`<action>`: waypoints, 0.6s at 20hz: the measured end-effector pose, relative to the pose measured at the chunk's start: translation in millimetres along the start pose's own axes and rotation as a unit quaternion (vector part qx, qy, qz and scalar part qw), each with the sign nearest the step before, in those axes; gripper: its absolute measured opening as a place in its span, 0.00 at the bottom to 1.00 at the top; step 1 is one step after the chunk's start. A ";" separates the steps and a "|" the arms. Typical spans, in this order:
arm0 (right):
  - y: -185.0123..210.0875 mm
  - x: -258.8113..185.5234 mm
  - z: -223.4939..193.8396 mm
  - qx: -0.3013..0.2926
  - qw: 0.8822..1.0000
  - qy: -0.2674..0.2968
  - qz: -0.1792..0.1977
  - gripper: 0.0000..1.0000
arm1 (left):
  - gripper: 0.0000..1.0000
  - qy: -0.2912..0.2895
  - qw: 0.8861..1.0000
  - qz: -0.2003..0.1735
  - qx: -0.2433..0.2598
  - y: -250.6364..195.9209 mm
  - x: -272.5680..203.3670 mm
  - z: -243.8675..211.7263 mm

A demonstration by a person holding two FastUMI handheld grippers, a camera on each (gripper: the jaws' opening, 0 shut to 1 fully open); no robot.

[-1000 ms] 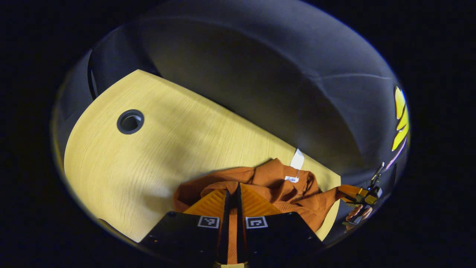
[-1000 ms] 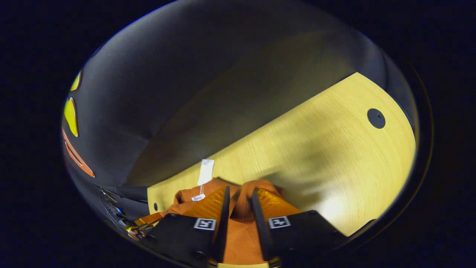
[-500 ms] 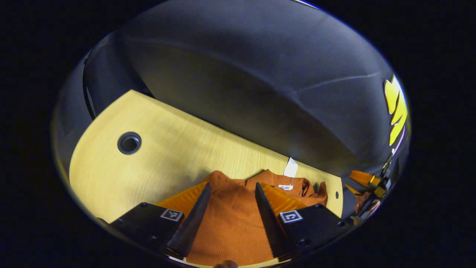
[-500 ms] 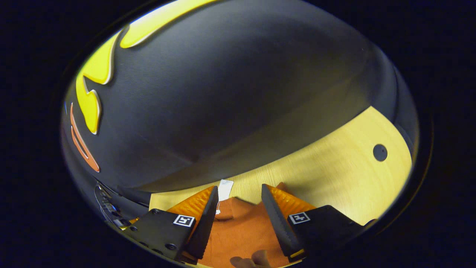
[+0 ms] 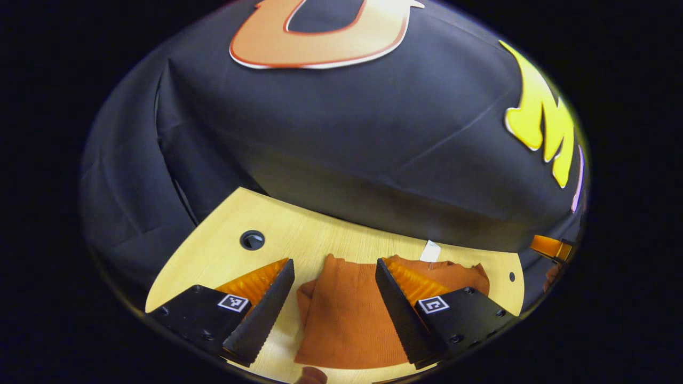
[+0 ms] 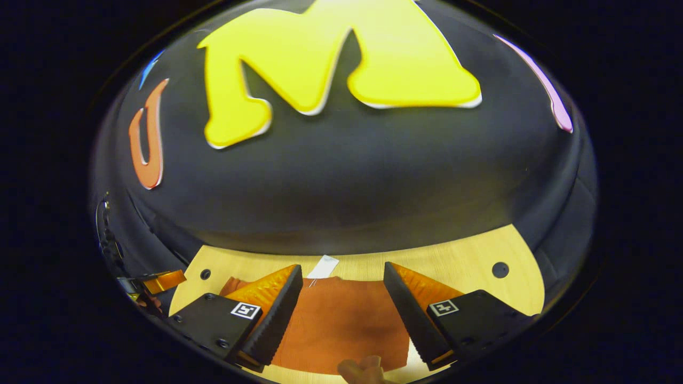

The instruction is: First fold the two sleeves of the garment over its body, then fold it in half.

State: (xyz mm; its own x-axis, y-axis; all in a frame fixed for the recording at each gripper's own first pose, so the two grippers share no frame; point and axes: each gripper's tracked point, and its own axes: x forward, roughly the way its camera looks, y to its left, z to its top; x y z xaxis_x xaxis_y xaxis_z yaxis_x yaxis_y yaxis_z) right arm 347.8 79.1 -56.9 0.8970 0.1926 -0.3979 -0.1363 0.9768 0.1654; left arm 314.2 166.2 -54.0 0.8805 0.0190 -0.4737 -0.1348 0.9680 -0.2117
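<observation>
Rust-orange ribbed garment (image 5: 347, 325) lies folded on pale wood-grain table (image 5: 299, 240); left gripper (image 5: 333, 312) and right gripper (image 6: 341, 314) gape wide, empty.

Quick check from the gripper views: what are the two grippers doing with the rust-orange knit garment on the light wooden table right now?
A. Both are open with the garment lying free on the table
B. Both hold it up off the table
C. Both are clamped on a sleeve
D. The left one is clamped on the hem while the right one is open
A: the left gripper and right gripper both have their jaws spread wide, and the rust-orange knit garment lies folded on the light wooden table, gripped by neither.
</observation>
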 end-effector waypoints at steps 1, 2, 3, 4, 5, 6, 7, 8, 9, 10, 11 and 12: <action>5.3 -15.9 3.3 -0.014 1.000 -0.011 0.005 0.98 | 0.99 -0.015 1.000 0.000 0.009 -3.7 -18.1 -0.9; 10.7 -30.7 6.2 -0.030 0.999 -0.022 0.009 0.98 | 0.99 -0.033 0.999 0.000 0.022 -4.7 -37.2 -1.9; 10.6 -44.1 7.8 -0.043 0.998 -0.036 0.001 0.98 | 0.99 -0.047 0.998 0.003 0.041 -6.3 -56.7 -2.6; 10.7 -57.2 8.5 -0.059 0.997 -0.044 -0.004 0.98 | 0.99 -0.065 0.996 0.012 0.056 -5.8 -74.1 -1.1; 12.6 -73.6 10.4 -0.067 0.996 -0.059 -0.008 0.98 | 0.99 -0.078 0.995 0.012 0.063 -12.0 -90.8 -0.5; 14.6 -89.0 12.6 -0.076 0.994 -0.071 -0.012 0.98 | 0.99 -0.088 0.994 0.010 0.064 -18.1 -107.4 -0.9; 15.4 -103.8 12.9 -0.082 0.993 -0.082 -0.017 0.98 | 0.99 -0.097 0.993 0.012 0.059 -21.8 -123.2 -2.4; 16.6 -118.3 10.5 -0.086 0.992 -0.091 -0.021 0.98 | 1.00 -0.105 0.993 0.014 0.056 -21.2 -140.9 -4.1; 17.7 -133.1 7.4 -0.086 0.991 -0.097 -0.025 0.94 | 0.99 -0.116 0.991 0.017 0.060 -20.1 -160.0 -6.0; 20.9 -146.8 2.2 -0.086 0.991 -0.102 -0.021 0.98 | 0.99 -0.132 0.989 0.030 0.066 -16.2 -176.2 -5.4; 22.9 -160.9 -4.0 -0.087 0.991 -0.104 -0.021 0.98 | 0.98 -0.148 0.986 0.036 0.066 -17.4 -192.5 -4.2; 21.8 -175.8 -9.6 -0.089 0.990 -0.107 -0.026 0.98 | 0.99 -0.159 0.985 0.033 0.063 -21.4 -205.6 -3.8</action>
State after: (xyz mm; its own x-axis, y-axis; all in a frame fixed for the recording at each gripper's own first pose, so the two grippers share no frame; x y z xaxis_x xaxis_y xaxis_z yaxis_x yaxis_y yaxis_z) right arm 183.1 67.4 8.1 0.9710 0.1349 -0.1975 -0.1414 0.9898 -0.0189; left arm 134.4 140.6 44.6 0.9722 0.1414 -0.1868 -0.1571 0.9850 -0.0720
